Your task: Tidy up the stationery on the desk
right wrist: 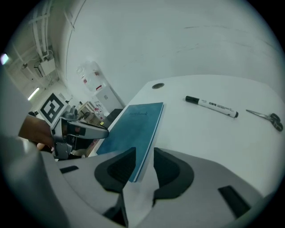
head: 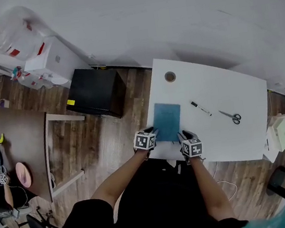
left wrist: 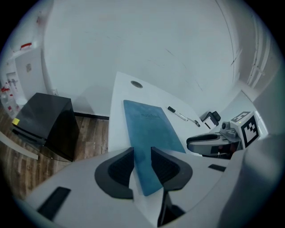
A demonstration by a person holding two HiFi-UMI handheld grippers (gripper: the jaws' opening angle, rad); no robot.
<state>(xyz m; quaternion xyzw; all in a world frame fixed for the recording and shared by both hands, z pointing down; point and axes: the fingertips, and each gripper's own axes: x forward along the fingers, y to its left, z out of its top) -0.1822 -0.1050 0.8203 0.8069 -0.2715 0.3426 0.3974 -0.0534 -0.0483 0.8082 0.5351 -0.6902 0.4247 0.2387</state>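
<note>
A blue notebook (head: 167, 121) lies flat near the front edge of the white desk (head: 241, 141). My left gripper (head: 147, 138) is at its near left corner. My right gripper (head: 188, 140) is at its near right corner. In the left gripper view the notebook (left wrist: 147, 129) runs into the narrow gap of the gripper (left wrist: 142, 167). In the right gripper view its corner (right wrist: 133, 129) sits in the gap of the gripper (right wrist: 144, 171). Both stand slightly open and neither clamps it. A black-and-white marker (head: 201, 108) and scissors (head: 231, 117) lie to the right.
A small round ring (head: 170, 76) sits at the desk's far left corner. A black box (head: 97, 92) stands on the wooden floor left of the desk, beside a brown table (head: 22, 154). White stools (head: 284, 133) stand off the desk's right end.
</note>
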